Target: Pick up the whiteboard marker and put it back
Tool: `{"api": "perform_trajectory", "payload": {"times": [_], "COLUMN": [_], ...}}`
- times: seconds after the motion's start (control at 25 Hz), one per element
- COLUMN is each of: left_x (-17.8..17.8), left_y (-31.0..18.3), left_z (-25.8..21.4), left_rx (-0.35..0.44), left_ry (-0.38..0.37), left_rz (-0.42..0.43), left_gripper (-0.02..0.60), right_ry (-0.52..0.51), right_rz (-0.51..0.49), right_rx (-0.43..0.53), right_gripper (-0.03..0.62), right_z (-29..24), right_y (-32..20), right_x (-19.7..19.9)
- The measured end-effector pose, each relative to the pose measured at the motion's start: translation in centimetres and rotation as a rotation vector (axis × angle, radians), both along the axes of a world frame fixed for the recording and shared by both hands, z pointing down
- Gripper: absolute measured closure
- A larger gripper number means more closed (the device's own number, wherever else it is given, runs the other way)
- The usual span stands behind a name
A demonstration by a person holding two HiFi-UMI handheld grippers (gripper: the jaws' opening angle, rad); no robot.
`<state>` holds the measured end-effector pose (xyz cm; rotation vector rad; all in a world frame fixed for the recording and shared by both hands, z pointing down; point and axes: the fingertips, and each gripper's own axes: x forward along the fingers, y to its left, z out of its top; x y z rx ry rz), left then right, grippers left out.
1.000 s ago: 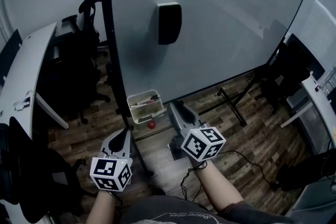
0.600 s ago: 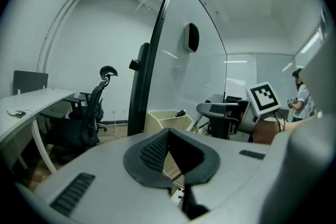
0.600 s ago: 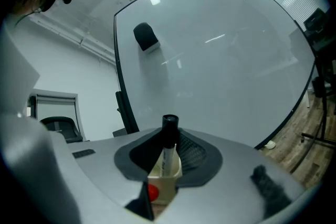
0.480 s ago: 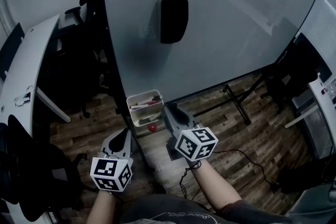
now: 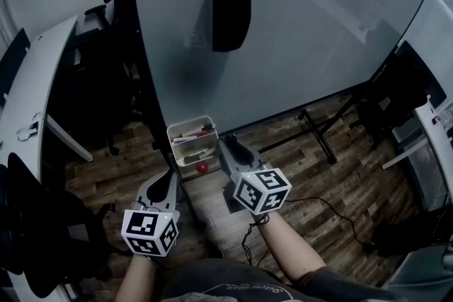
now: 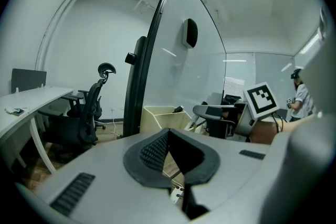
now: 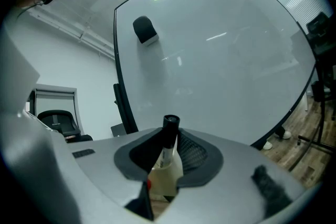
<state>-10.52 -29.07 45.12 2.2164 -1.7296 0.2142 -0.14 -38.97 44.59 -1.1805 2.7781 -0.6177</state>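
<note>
The right gripper (image 7: 170,136) is clamped on the whiteboard marker (image 7: 168,152). Its pads press the white barrel from both sides just below the black cap. In the head view this gripper (image 5: 228,146) sits low in front of the whiteboard (image 5: 297,25), its tips just beside the right wall of the pale tray (image 5: 185,132), which already holds other markers. This placement is judged to serve the return of the marker to that tray, part of which shows pale through the gap beneath the jaws in the right gripper view. The grip high on the barrel leaves the lower length free to enter the tray first. The marker's long axis stands close to upright in the right gripper view, leaning slightly right at the top. The cap end points up toward the board, and the lower end is hidden behind the jaw bodies. The head view does not show the marker, as the gripper covers it. The left gripper (image 6: 168,134) is closed with nothing in it, its pad tips meeting. It hangs back, nearer the person (image 5: 168,180), apart from the tray, judged idle and kept out of the working path. The eraser (image 5: 230,16) sits high on the board, well apart from both grippers.
</note>
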Motion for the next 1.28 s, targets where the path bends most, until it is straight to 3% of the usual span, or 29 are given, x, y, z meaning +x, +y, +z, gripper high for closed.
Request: {"api": "perform_trajectory", "payload": {"times": [0.24,0.52,0.92,1.28], "left_x": [0.0,-0.3,0.0,0.3], "left_y": [0.7,2.4,5.2,9.7], "left_z": [-0.4,-0.8,-1.5,-2.8], "left_rx": [0.011,0.016,0.028,0.047], "left_ry": [-0.002,-0.004,-0.003,0.010], "left_rz": [0.005,0.011,0.055,0.115], "left_gripper": [0.568,0.568,0.568,0.568], "right_ry": [0.017,0.033,0.045,0.070], "right_rz": [0.009,0.019,0.064,0.059], "right_rx": [-0.010,-0.033,-0.051,-0.023], "right_gripper": [0.503,0.436,0.430,0.451], "right_z": [0.3,0.8,0.7,-1.2], "right_y": [0.4,1.6,4.9,11.2], "right_x": [0.2,0.3,1.3,0.5]}}
